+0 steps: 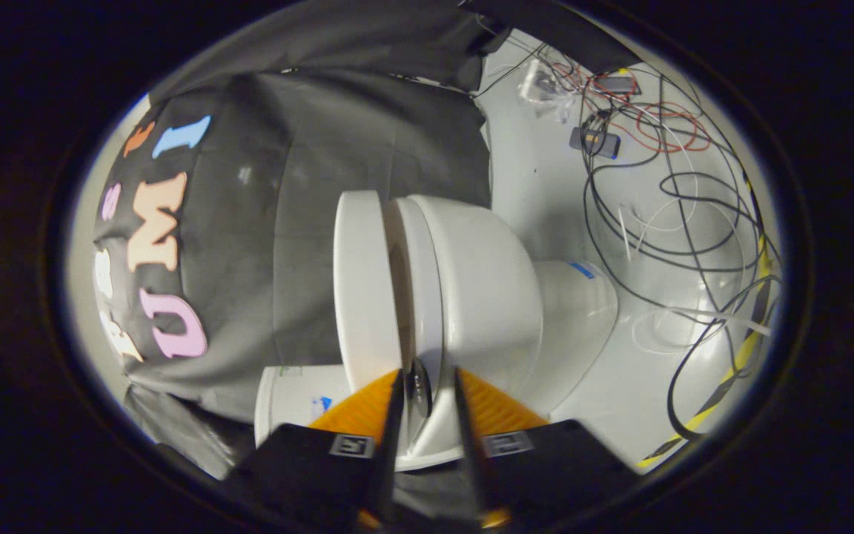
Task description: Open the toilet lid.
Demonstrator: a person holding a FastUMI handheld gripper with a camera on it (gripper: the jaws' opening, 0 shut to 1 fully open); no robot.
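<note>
Gripper view: toilet (486, 297) at frame centre, its lid (360, 289) raised partway off the seat (416, 297). Tongs (427, 389) at bottom centre sit slightly parted, grasping nothing clearly. Opening seems underway, unfinished.

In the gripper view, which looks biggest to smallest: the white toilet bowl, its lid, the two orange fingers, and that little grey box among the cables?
1. White ceramic toilet bowl.
2. White plastic lid, seen partly raised.
3. Orange fingers of the tongs; they sit nearest the camera, so their rank against the lid is unsure.
4. Small grey box among the cables.
</note>
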